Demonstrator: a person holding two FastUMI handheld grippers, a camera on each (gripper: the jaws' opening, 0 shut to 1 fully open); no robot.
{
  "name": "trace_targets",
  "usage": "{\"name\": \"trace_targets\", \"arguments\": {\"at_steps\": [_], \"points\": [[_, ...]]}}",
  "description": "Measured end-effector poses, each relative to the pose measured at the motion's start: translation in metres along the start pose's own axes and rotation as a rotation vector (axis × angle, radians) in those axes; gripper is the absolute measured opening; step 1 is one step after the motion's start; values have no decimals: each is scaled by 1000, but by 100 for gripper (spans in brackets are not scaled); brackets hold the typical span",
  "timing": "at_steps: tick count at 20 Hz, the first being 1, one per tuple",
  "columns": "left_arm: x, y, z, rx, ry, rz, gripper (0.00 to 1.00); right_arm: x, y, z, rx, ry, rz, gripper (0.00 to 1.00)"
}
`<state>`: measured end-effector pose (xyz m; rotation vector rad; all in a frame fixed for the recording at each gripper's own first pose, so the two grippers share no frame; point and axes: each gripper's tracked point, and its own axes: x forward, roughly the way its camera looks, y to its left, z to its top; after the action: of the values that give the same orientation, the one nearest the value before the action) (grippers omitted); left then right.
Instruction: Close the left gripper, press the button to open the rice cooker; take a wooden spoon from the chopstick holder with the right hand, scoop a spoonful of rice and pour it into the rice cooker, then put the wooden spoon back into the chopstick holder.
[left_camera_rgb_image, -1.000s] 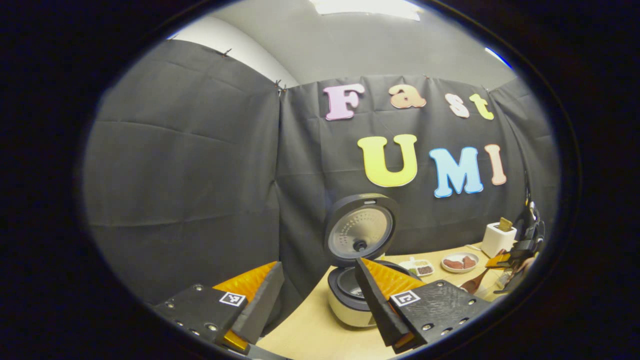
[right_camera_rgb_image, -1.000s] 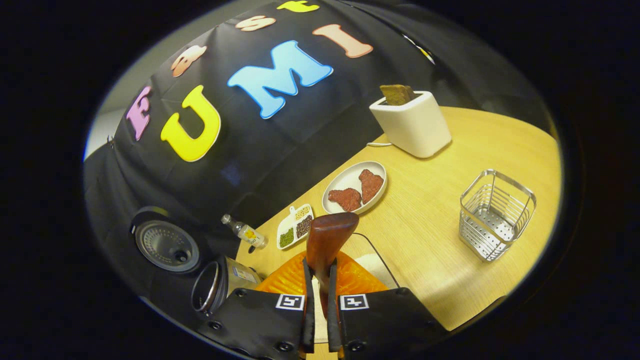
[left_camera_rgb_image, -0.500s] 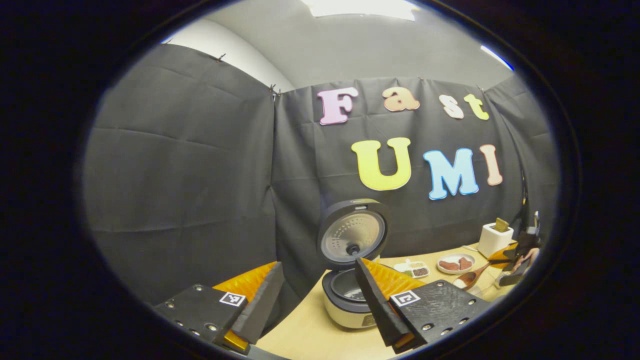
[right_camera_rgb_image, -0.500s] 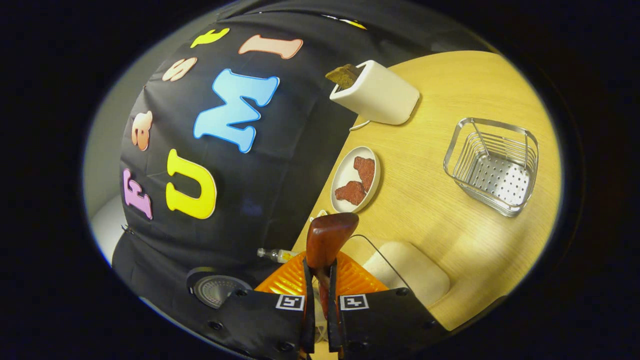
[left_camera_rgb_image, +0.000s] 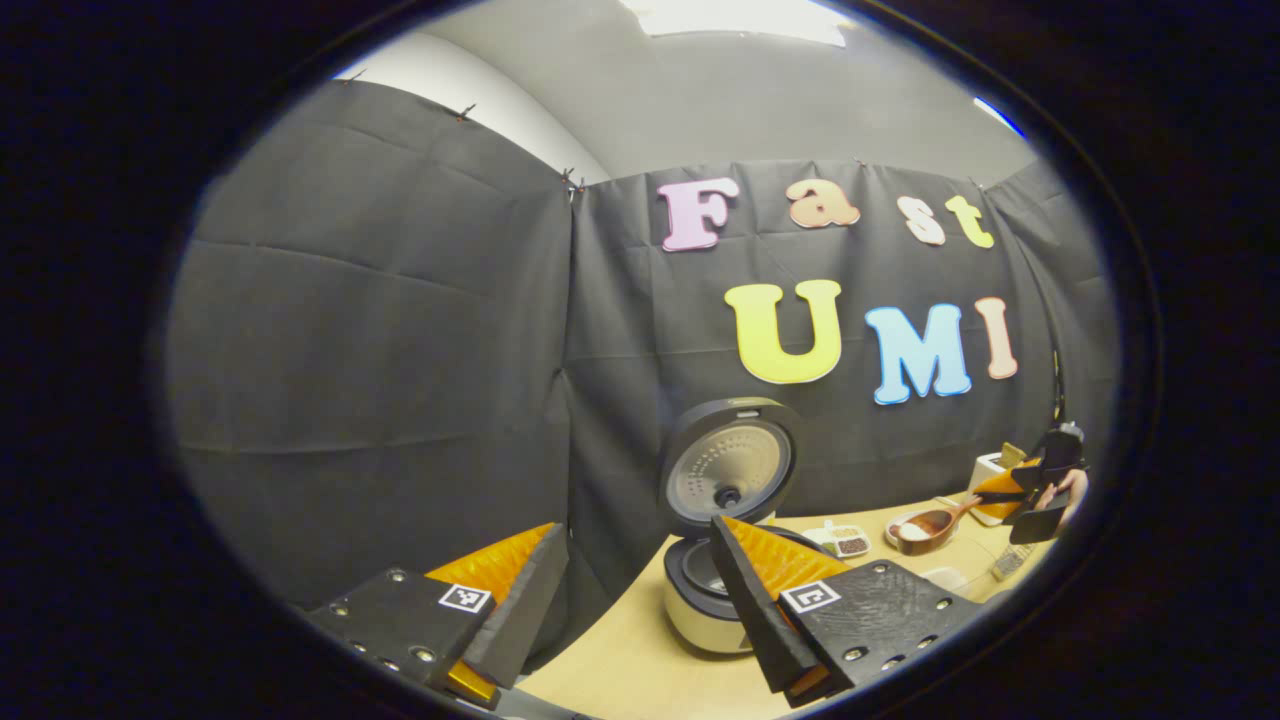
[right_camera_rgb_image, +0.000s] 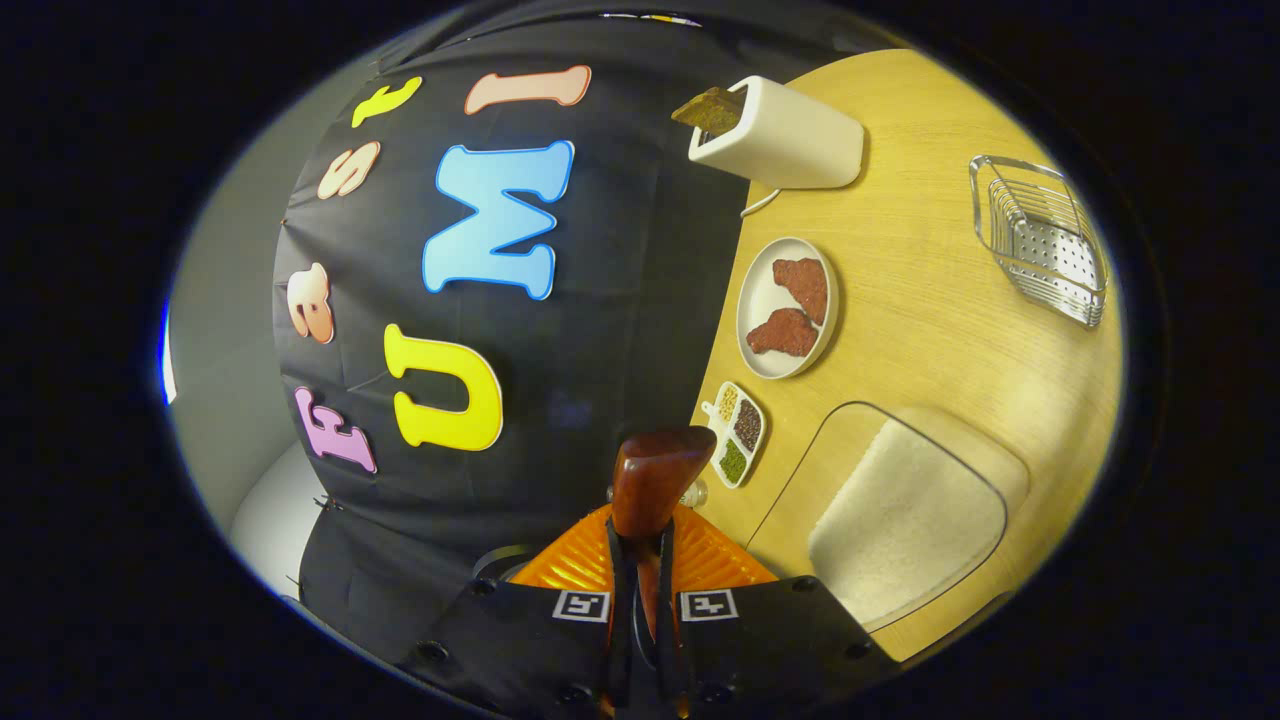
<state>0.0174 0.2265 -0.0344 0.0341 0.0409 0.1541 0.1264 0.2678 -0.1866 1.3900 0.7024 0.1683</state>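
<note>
Right gripper clamped on wooden spoon loaded with rice, at 3 o'clock of the open rice cooker; left gripper wide, idle; keep bowl level, tip over pot.

One rice cooker; one wooden spoon; one toaster; one plate with two meat pieces; one wire holder; one rice container; one divided dish.

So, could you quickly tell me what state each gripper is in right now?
Left gripper: open, holding nothing, in front of the open rice cooker.
Right gripper: shut on the wooden spoon.
</note>
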Motion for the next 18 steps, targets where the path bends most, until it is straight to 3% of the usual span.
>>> {"name": "trace_targets", "arguments": {"at_steps": [11, 18], "points": [[-15, 63, -15, -22, 21, 112, 87, 68, 64, -101, -144, 149, 71, 11], [-23, 96, -34, -43, 54, 180, 87, 111, 61, -169, -392, 217, 47, 12]]}}
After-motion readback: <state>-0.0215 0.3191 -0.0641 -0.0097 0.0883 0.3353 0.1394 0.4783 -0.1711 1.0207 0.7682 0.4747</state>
